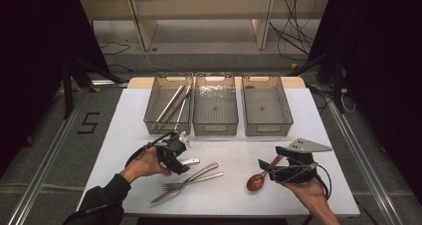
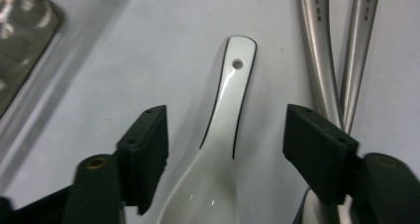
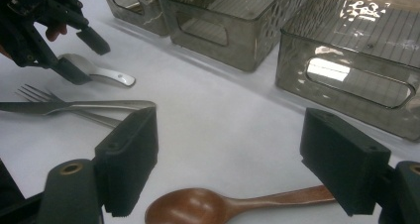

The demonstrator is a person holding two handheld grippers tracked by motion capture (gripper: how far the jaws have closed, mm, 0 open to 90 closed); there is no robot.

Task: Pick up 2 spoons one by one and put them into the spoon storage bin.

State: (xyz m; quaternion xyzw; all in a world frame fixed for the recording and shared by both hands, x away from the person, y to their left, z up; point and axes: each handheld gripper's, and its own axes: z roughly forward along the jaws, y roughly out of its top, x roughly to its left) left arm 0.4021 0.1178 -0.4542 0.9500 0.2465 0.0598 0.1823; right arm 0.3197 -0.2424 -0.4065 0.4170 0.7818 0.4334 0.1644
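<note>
High view: chopsticks (image 1: 171, 104) in left bin (image 1: 152, 116)

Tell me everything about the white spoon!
The white spoon is a glossy soup spoon that looks like ceramic, with a dark edge line and a small hole near the handle's end. It lies flat on the white table, bowl up, beside a metal fork and knife. The left gripper straddles it with open jaws, its pads not pressing it.

Left gripper (image 1: 180, 158), held in the left hand (image 1: 145, 164), points down at the table with jaws parted. Right gripper (image 1: 266, 168), in the right hand (image 1: 307, 187), lies low and near level, jaws wide apart.
</note>
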